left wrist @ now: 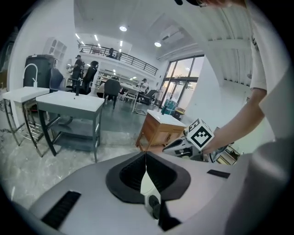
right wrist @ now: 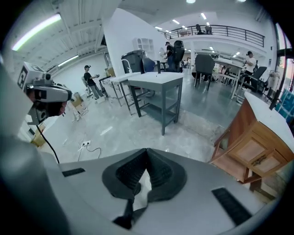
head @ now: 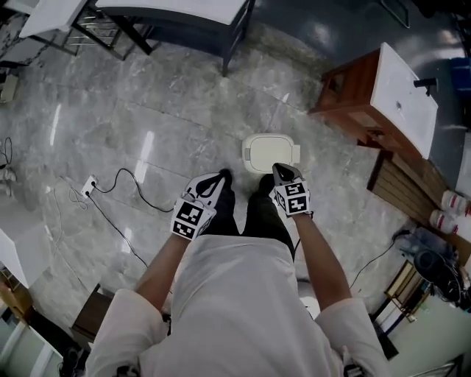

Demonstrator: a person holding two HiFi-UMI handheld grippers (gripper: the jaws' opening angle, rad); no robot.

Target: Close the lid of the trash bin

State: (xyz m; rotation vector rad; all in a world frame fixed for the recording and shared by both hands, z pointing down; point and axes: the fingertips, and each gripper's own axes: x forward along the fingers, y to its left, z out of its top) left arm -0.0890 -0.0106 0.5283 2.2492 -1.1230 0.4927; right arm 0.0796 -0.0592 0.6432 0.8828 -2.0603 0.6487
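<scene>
A small cream trash bin [head: 269, 152] stands on the marble floor just ahead of the person's feet, and its lid lies flat on top. In the head view both grippers are held up over the person's legs, short of the bin and not touching it. The left gripper [head: 219, 180] is shut with nothing between its pads, and its own view shows the jaws meeting in a line [left wrist: 146, 157]. To the bin's near right, the right gripper [head: 280, 171] is also shut and empty [right wrist: 147, 153]. Neither gripper view shows the bin.
A wooden cabinet with a white top [head: 383, 96] stands to the right of the bin, with slatted wood [head: 401, 188] and bottles [head: 449, 210] beyond it. A grey table [head: 184, 15] is farther ahead. A power strip with a black cable [head: 90, 187] lies on the floor at the left.
</scene>
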